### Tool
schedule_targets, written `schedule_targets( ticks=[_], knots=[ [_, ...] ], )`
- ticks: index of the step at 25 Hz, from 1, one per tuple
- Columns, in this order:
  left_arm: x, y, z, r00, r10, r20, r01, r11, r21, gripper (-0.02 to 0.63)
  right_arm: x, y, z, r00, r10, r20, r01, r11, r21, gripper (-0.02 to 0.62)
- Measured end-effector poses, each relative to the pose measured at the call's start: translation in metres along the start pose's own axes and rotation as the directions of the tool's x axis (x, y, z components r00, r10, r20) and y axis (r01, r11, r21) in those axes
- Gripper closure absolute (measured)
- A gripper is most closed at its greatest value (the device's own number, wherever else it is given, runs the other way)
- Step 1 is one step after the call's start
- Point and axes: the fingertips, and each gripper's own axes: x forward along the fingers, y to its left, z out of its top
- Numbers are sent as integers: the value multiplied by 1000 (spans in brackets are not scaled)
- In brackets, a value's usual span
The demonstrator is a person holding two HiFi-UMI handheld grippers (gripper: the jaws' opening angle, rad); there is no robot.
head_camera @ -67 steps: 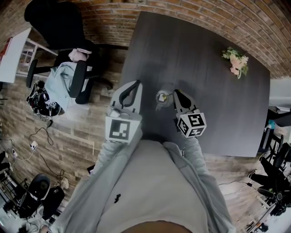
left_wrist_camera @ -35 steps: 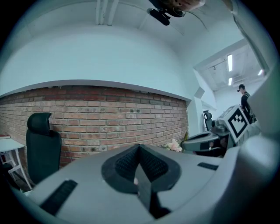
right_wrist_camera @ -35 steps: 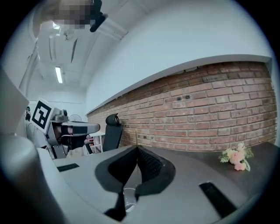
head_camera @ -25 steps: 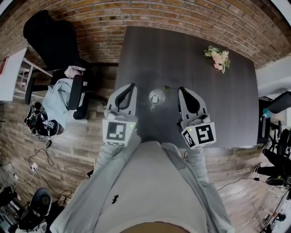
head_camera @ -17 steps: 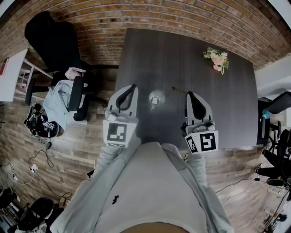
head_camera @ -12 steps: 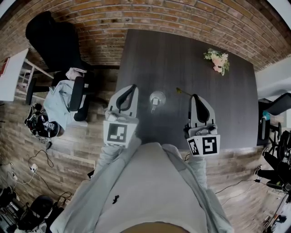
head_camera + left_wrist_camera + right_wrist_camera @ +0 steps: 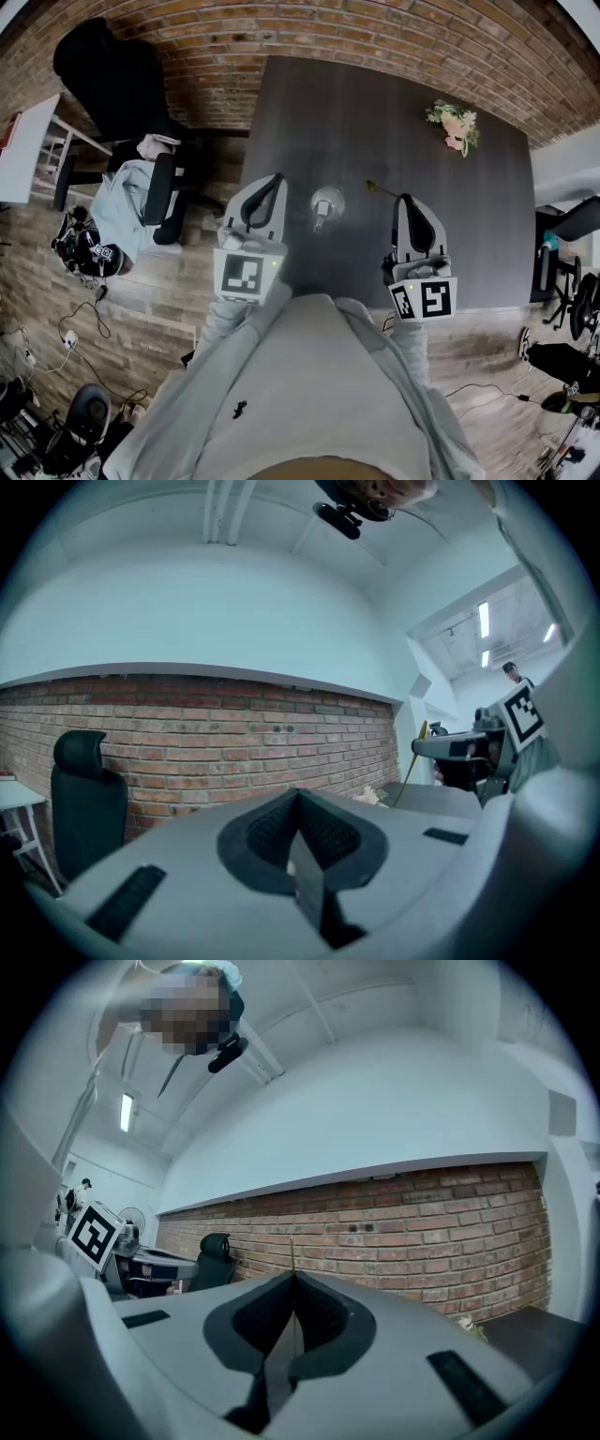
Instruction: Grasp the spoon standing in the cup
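A clear glass cup stands on the dark table, between my two grippers. My right gripper is to the right of the cup, shut on the thin yellowish spoon, which sticks out from its tip toward the cup. In the right gripper view the spoon rises as a thin line from between the closed jaws. The left gripper view shows the spoon slanting up from the right gripper. My left gripper stays left of the cup, shut with nothing in it.
A small bunch of pale flowers lies at the table's far right. An office chair draped with clothing stands left of the table, near a white desk. A brick wall runs behind the table.
My right gripper was at the cup; it has moved right and away with the spoon in its jaws. The cup stays put and the left gripper has barely moved.
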Motion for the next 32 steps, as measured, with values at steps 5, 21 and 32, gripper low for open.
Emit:
schedule_targets(
  ticks=[5,21,32],
  knots=[
    [2,3,-3,1000,2,-2,-2,1000,6,588,4,2,-3,1000,8,-7,-8,1000,6,577],
    [6,8,-14,999,19,-34,-19,1000,-18,588,10,1,-14,1000,18,-25,-17,999,42,577],
    [10,10,-18,999,11,-45,-12,1000,-8,588,15,-1,-21,998,37,-45,-34,998,57,577]
  ],
)
